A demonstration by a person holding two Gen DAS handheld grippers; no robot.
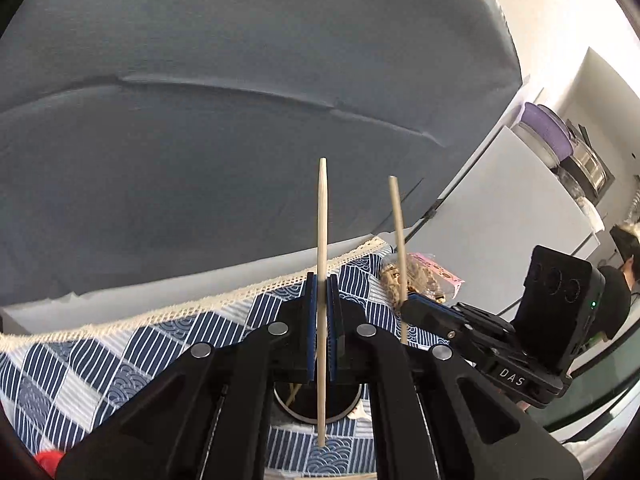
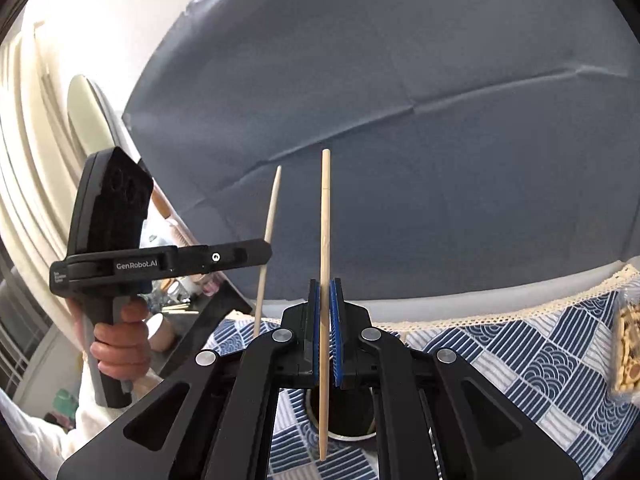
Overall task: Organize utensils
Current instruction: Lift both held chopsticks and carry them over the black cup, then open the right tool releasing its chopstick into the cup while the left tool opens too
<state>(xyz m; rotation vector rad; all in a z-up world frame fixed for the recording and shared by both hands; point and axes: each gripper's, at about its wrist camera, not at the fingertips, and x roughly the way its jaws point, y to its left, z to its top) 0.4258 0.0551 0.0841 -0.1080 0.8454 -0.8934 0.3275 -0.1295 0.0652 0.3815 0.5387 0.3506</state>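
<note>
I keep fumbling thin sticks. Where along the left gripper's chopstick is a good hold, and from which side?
Around mid-length, as the left gripper does now: pads closing from either side across the upright chopstick. The shaft is thin and tapered, so a middle pinch likely balances best.

Clamped between the blue ribbed, rubbery-looking pads [image 1: 311,328] of the left gripper [image 1: 322,322] is a pale, matt, smooth wooden chopstick [image 1: 322,280], and the right gripper [image 2: 325,332] pinches a second chopstick [image 2: 325,280] of the same bare wood between its own ribbed blue pads [image 2: 338,332]. Both tongs are matt black plastic with dull silver metal rivets [image 1: 278,328] at the joints. Under them lies a woven cotton-like tablecloth [image 1: 100,364] printed in blue and white with a rough cream lace edge, directly beneath the tips sits a dark cup [image 1: 304,404] with a shiny metallic rim, and behind the tongs hangs a matt grey backdrop cloth [image 1: 240,80] with creases.
</note>
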